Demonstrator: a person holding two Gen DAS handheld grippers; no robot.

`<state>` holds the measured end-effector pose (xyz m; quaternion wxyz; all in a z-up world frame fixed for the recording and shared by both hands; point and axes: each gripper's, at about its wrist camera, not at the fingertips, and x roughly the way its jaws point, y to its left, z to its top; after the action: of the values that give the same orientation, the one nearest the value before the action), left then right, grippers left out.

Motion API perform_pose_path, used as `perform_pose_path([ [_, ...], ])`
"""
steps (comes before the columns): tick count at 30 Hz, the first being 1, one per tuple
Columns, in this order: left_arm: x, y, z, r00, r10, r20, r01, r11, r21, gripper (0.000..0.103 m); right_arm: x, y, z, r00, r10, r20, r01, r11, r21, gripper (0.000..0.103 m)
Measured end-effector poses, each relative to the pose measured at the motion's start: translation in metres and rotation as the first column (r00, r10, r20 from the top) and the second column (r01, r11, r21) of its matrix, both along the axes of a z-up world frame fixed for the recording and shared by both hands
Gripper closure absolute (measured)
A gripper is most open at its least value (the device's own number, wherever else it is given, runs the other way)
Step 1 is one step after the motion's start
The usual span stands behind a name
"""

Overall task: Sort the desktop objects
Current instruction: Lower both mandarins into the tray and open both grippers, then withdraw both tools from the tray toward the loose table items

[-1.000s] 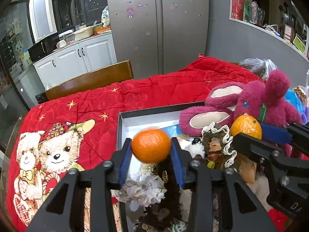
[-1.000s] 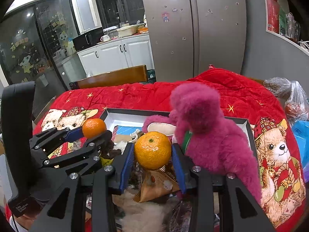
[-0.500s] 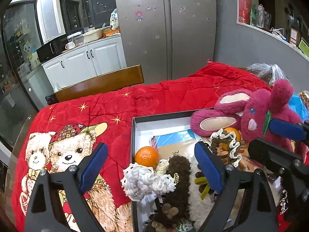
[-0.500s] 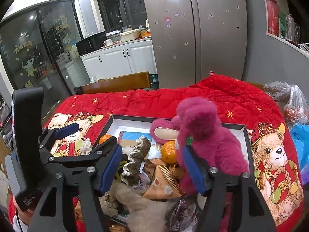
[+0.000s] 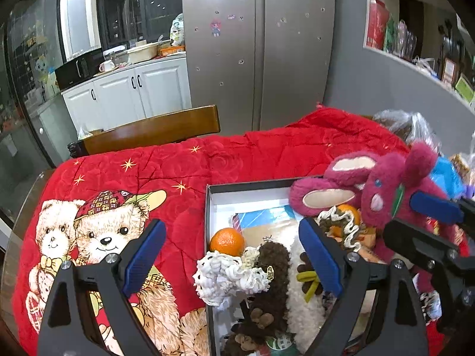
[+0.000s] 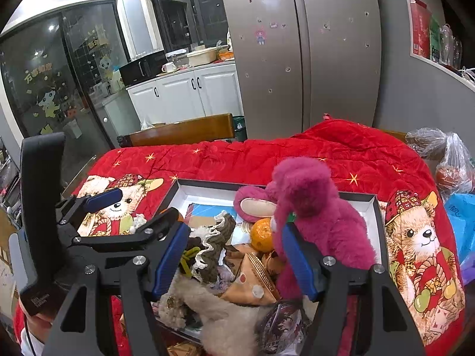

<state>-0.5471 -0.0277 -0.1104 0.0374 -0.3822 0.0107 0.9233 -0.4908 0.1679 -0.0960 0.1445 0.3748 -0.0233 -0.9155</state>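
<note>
1. Covering the desk [image 5: 267,154] is a red quilted blanket [image 5: 184,178] printed with teddy bears and gold stars; a wooden chair back [image 5: 154,130] stands at its far edge.
2. Behind it, the room is a kitchen: a steel double-door fridge [image 5: 258,53] with small magnets, white cabinets [image 5: 133,95] under a cluttered counter, dark glass doors on the left and a grey wall with a shelf on the right.
3. On the blanket sits an open, dark-rimmed box [image 5: 207,207] with a white inside, crowded with toys and packets.
4. The left gripper [image 5: 231,255] has its blue-padded fingers spread wide and released, grasping nothing. Below them a mandarin [image 5: 227,241] lies in the box's near-left corner, touching a white crocheted piece [image 5: 225,276] and beside a brown yarn doll [image 5: 273,270].
5. The right gripper [image 6: 234,255] also has its fingers apart and empty. A second mandarin [image 6: 261,234] rests in the box against a magenta plush rabbit [image 6: 314,207].
6. Only the right view shows the left gripper's black handle and the hand [image 6: 38,326] under it, a round foil packet [image 6: 279,323], a tan fluffy toy [image 6: 216,314], and a clear bag [image 6: 445,160] at the desk's right end.
7. Only the left view shows the rabbit's face and the first mandarin.
</note>
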Motion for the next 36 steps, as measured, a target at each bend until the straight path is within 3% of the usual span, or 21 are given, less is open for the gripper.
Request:
perform_pose_path([
  [9,0.031,-0.009,0.045,0.997,-0.002,-0.083,0.004,1.0,0.016,0.011,0.026,-0.005,0.031,0.998,0.023,-0.065,-0.023,1.0,-0.009,0.03],
  [14,0.069,-0.024,0.07,0.993,-0.005,-0.119,0.01,0.999,0.04,0.01,0.052,-0.009,0.047,0.997,0.02,-0.079,-0.024,0.998,-0.051,0.029],
  [18,0.102,-0.04,0.079,0.989,0.025,-0.147,-0.018,0.998,0.053,0.007,0.086,-0.013,0.061,0.993,0.014,-0.118,-0.016,1.0,-0.016,0.029],
  [22,0.139,-0.053,0.067,0.982,0.088,-0.166,-0.083,0.996,0.035,0.007,0.125,-0.015,0.072,0.984,-0.022,-0.177,0.02,1.0,-0.015,0.024],
  [27,0.165,-0.049,0.03,0.996,0.019,-0.083,-0.017,0.999,0.03,0.006,0.163,-0.025,0.063,0.973,-0.077,-0.215,0.084,0.996,0.023,0.023],
  [32,0.184,-0.036,-0.02,0.998,-0.024,-0.05,0.026,0.999,0.024,0.006,0.184,-0.038,0.034,0.97,-0.049,-0.239,0.075,0.992,0.103,0.023],
  [36,0.179,-0.029,-0.047,0.999,-0.045,0.0,0.045,0.999,0.021,0.006,0.188,-0.043,-0.001,0.986,-0.006,-0.168,0.02,0.997,0.079,0.023],
])
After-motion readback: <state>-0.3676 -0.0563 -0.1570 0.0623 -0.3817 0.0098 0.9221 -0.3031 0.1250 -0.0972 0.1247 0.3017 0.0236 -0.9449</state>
